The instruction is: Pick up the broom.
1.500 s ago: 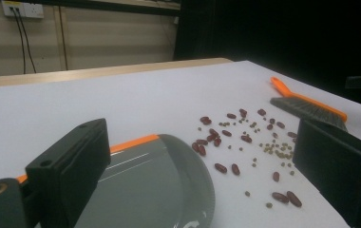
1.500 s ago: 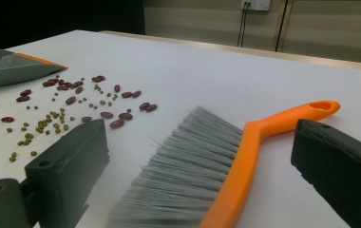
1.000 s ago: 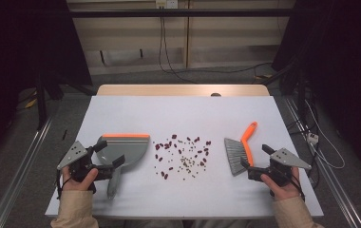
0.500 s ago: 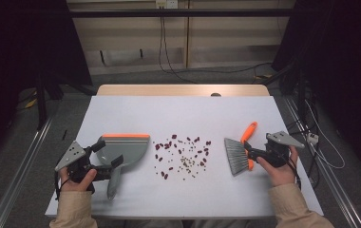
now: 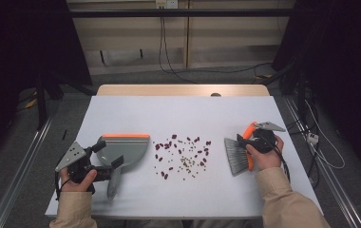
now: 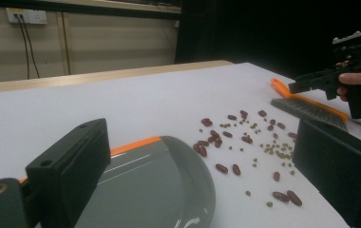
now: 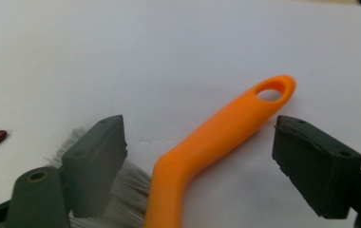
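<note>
A grey dustpan (image 5: 124,148) with an orange lip lies at the left, its handle pointing toward the front edge. My left gripper (image 5: 108,154) stands open astride its rear part, and the pan (image 6: 159,185) lies between the wide jaws. Red and small green beans (image 5: 183,154) are scattered in the middle. To their right lies a brush with grey bristles (image 5: 235,156) and an orange handle (image 7: 216,137). My right gripper (image 7: 200,137) is open with its jaws on either side of that handle, not touching it; they have just been closing.
The white tabletop (image 5: 183,109) has bare room behind the beans, with a wooden strip (image 5: 183,90) along its far edge. Cables run over the floor behind and to the right. My right gripper (image 6: 311,81) and the brush (image 6: 307,107) also appear beyond the beans (image 6: 245,142).
My right hand has moved from the front right, away from the person and leftward, bringing its gripper over the brush handle. The left hand and the dustpan have stayed put.
</note>
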The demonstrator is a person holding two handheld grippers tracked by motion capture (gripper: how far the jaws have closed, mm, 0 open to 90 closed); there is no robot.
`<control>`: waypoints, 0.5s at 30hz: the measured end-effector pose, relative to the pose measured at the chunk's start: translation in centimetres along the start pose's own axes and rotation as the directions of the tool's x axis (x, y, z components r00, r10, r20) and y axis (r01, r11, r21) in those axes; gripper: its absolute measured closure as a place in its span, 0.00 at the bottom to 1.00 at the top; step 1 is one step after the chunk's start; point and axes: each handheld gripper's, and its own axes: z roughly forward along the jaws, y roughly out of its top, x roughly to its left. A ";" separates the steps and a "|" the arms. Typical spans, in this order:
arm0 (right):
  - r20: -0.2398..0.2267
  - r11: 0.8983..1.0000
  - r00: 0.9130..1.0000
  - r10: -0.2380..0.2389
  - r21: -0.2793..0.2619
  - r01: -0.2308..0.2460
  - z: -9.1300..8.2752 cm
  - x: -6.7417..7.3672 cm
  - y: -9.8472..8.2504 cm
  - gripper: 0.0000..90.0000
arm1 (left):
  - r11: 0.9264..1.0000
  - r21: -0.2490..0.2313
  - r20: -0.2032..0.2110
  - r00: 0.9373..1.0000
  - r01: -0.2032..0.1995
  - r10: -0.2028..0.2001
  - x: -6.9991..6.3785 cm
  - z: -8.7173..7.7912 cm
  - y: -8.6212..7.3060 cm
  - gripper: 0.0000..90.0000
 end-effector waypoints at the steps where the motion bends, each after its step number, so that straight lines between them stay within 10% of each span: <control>1: 0.000 1.000 1.000 0.006 0.025 -0.006 0.2 0.1 0.1 0.24 | 1.000 0.000 0.001 1.000 0.001 -0.001 0.0 0.0 0.0 0.06; 10: 0.044 0.997 0.999 0.032 0.070 -0.035 1.2 0.2 -0.1 0.41 | 1.000 0.006 0.013 1.000 -0.002 0.001 -0.2 0.3 0.0 0.06; 15: -0.017 0.992 0.999 -0.036 0.122 0.038 1.4 0.7 0.5 0.59 | 1.000 0.013 0.013 1.000 -0.002 0.002 -0.2 0.4 0.0 0.06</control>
